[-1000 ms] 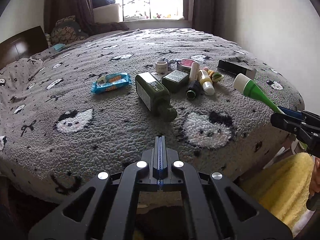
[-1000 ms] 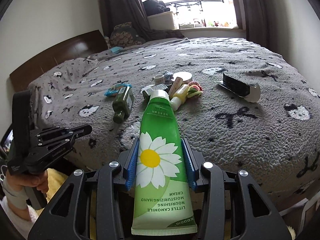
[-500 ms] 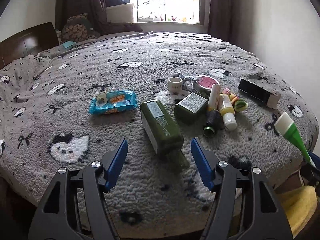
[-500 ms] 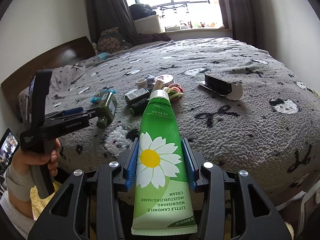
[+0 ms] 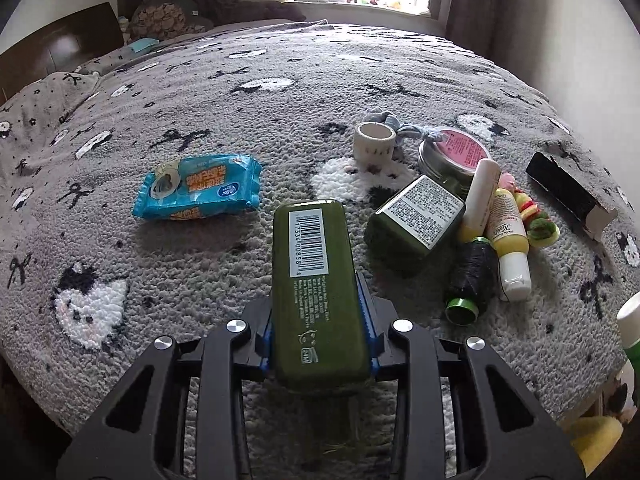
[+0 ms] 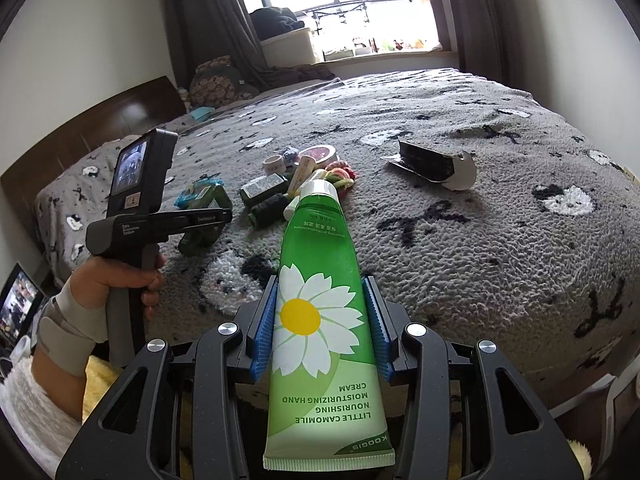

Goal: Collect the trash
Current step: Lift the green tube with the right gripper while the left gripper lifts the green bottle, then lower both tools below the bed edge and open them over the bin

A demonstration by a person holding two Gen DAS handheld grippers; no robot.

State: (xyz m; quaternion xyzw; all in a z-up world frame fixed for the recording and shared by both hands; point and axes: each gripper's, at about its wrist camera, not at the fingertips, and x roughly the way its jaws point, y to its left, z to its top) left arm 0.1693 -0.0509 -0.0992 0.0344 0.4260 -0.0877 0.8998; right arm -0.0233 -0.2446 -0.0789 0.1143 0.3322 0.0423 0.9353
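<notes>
My left gripper is shut on a dark green bottle that lies on the grey bed blanket. The left gripper also shows in the right wrist view, at the same bottle. My right gripper is shut on a green hand cream tube with a daisy print, held above the bed's near edge. The tube's white cap shows in the left wrist view.
On the blanket lie a blue wipes packet, a smaller green bottle, a black spool, a yellow bottle, a pink tin, a white tape roll, hair ties and a black box.
My left gripper opened, moved forward over the bed and closed on the dark green bottle. My right gripper kept its hold on the tube.
</notes>
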